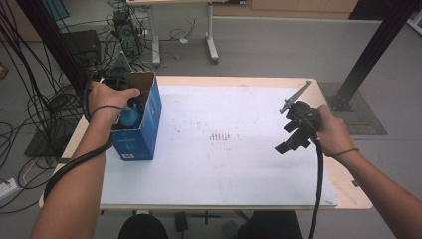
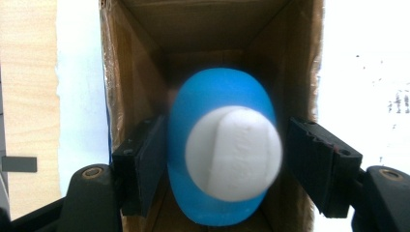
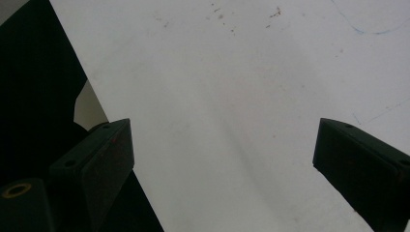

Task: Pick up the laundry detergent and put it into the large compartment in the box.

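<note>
Near edge, high view: both forearms came in from the bottom. L forearm ran up and slightly inward along the table's (image 1: 343, 191) left side, cable looped round it, wrist bent so the left hand (image 1: 107, 99) sat over the open top of the blue cardboard box (image 1: 142, 132). Left gripper (image 1: 130, 107) pointed down into the box, mostly hidden by hand and box wall.

R forearm came in from the bottom-right corner, angled up-left. Right hand (image 1: 332, 130) gripped the right gripper (image 1: 293, 142) above the white sheet (image 1: 224, 169), near the sheet's right edge, well apart from the box. Its jaws pointed down-left toward the sheet; grey plate stuck up behind; cable hung down toward the near edge.

Right gripper view: jaws spread wide, nothing between them, white sheet (image 3: 241, 121) w/ a few small specks below.

Left gripper view: looking down the box's brown inside (image 2: 208, 29). Blue bottle (image 2: 217, 96) w/ white cap (image 2: 233, 153) stood inside the box, cap toward the camera, between the two pads. L-side pad seemed right at the bottle's side; R-side pad stood off w/ a visible gap. Jaws part-spread round the bottle, not pinching it.

Farther off: floor w/ cables, computer case and another table's legs behind.
</note>
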Tool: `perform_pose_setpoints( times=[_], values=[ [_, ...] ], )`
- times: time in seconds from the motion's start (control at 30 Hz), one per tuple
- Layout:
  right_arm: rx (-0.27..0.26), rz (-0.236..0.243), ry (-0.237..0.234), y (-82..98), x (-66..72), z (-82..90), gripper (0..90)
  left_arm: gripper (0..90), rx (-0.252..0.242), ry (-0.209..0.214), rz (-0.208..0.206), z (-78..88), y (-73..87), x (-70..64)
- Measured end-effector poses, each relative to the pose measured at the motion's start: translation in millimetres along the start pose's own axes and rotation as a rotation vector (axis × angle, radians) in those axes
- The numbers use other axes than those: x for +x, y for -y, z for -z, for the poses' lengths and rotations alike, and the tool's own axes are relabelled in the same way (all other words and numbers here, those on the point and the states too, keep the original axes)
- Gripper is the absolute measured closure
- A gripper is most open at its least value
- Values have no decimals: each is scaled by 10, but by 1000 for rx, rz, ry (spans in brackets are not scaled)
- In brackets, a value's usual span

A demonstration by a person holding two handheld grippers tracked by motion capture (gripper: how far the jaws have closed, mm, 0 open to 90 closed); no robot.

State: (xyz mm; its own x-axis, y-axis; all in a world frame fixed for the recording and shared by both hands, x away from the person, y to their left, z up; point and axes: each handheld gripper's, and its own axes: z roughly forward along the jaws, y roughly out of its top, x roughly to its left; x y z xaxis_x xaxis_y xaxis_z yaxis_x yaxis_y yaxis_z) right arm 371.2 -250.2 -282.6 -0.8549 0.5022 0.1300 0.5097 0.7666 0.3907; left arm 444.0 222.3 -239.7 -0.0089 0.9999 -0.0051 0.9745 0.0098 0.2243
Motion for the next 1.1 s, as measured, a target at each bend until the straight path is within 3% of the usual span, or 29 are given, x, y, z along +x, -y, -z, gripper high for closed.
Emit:
perform_pose_setpoints(
  times=[0.53, 0.8, 1.1],
  values=[
    [-5, 13, -3, -68, 6, -23, 77, 243, -61, -20, -47, 327, 48, -114],
    [-6, 15, -5, -101, 9, -18, 77, 152, -82, -7, -58, 473, 75, -127],
    [-5, 14, -4, -106, 35, -26, 77, 72, -89, 4, -93, 627, 134, -241]
  ],
)
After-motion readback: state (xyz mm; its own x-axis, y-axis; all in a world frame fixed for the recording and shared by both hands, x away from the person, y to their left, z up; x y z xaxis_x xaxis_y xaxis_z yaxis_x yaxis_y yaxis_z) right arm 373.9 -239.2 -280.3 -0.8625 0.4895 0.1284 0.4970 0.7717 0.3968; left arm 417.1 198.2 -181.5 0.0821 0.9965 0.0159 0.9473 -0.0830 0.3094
